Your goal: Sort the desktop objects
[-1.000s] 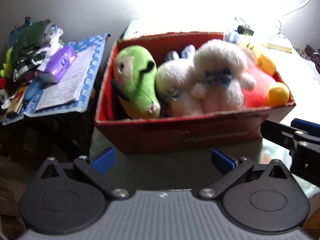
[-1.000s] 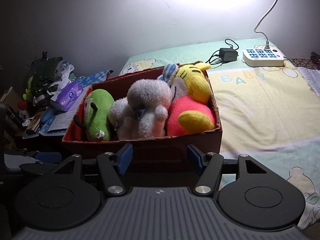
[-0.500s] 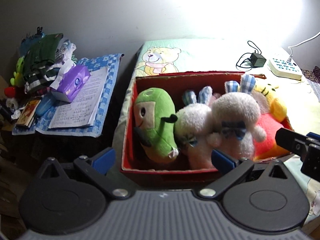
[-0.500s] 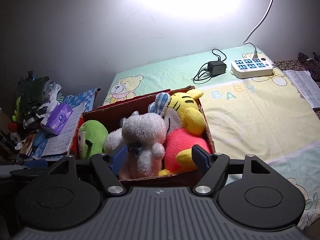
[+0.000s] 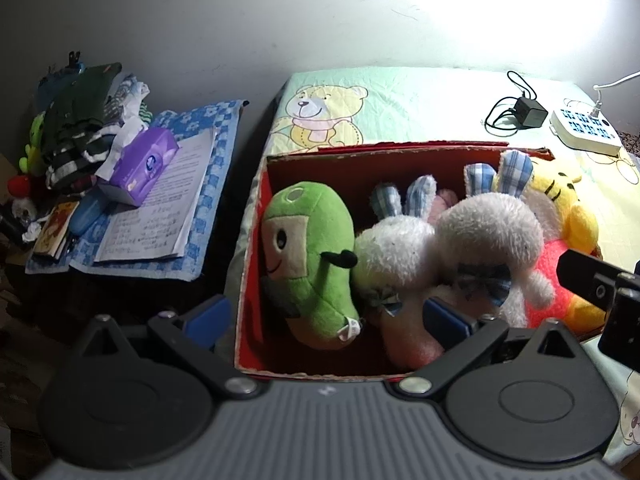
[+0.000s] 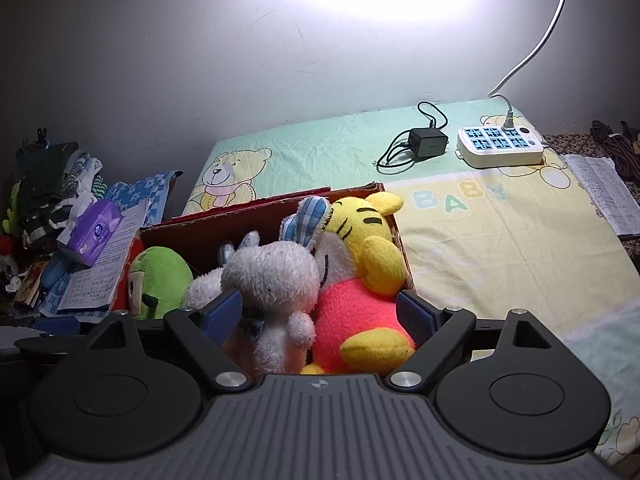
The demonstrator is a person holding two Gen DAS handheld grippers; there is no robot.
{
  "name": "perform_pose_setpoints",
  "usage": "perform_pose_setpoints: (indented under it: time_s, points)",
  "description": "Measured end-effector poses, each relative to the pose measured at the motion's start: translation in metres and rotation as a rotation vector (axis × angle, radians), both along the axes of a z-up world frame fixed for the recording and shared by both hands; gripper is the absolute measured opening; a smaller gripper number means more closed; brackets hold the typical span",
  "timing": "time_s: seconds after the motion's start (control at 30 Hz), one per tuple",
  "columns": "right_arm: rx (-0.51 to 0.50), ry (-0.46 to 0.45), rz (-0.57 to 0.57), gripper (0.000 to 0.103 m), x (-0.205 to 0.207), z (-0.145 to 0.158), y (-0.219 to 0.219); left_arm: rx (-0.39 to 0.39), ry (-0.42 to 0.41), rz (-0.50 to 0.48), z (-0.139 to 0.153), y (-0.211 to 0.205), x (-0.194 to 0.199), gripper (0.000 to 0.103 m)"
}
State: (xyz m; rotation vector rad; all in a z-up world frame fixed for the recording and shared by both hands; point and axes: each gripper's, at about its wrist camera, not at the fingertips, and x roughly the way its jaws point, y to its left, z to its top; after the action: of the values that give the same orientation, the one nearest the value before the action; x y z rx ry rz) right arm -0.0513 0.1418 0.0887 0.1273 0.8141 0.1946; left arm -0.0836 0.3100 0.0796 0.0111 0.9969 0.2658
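A red cardboard box (image 5: 384,149) sits on the bed, packed with plush toys. A green plush (image 5: 312,256) lies at its left, a white fluffy bunny (image 5: 484,236) in the middle, and a yellow tiger in pink (image 5: 564,216) at the right. My left gripper (image 5: 326,318) hovers open above the box's near left part, holding nothing. My right gripper (image 6: 320,314) is open and empty too, over the white bunny (image 6: 272,280) and the yellow tiger (image 6: 360,240). The green plush (image 6: 160,276) shows at the left of the box (image 6: 260,210). Part of the right gripper's body (image 5: 600,292) shows in the left wrist view.
A side table left of the bed holds a purple tissue pack (image 5: 140,166), an open notebook (image 5: 160,216) and a heap of clothes (image 5: 80,120). On the bear-print sheet (image 6: 500,248) behind the box lie a black charger (image 6: 426,142), a white power strip (image 6: 500,146) and a printed paper (image 6: 604,196).
Both grippers have risen and now look down into the box from higher up. The toys and the box stayed put, and both grippers remained open.
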Motion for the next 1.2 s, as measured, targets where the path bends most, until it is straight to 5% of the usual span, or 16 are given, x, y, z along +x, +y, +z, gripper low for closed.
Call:
perform_pose_setpoints:
  time_s: [0.7,1.2]
  points:
    - [-0.055,0.080,0.027,0.087,0.022,-0.013,0.013,-0.007,0.085,0.007,-0.024,0.007,0.019,0.102]
    - [-0.093,0.085,0.047,0.087,0.025,-0.015,0.023,-0.032,0.066,0.029,-0.027,0.014,0.015,0.102]
